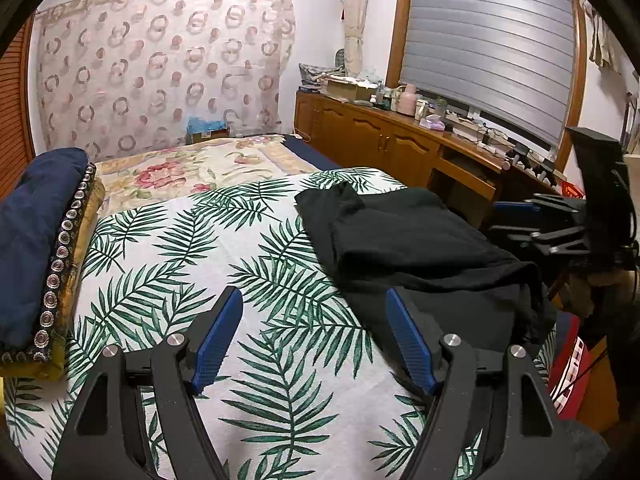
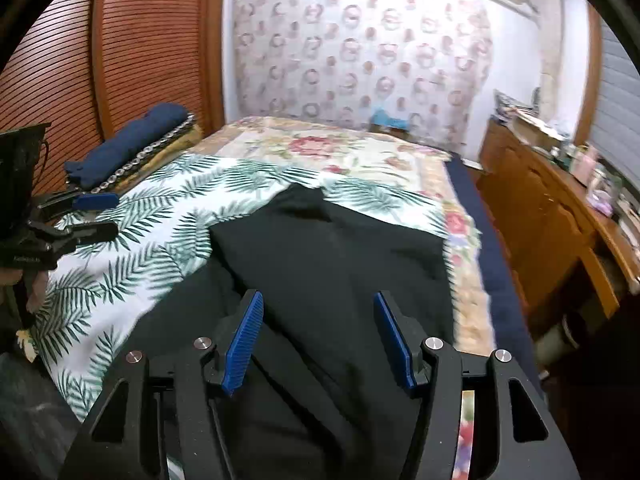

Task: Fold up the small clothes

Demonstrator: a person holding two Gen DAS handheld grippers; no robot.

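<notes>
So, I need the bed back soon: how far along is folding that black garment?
Partly done: the black garment already lies doubled over on the palm-leaf sheet, one layer on another. Nothing is in hand; the left gripper and right gripper are both open and empty above it. Left: its near end looks rumpled and loose, so probably further folds.

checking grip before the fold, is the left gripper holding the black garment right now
No: in the left wrist view the left gripper has its fingers spread open above the palm-leaf cloth, with the black garment lying off to its right.
</notes>
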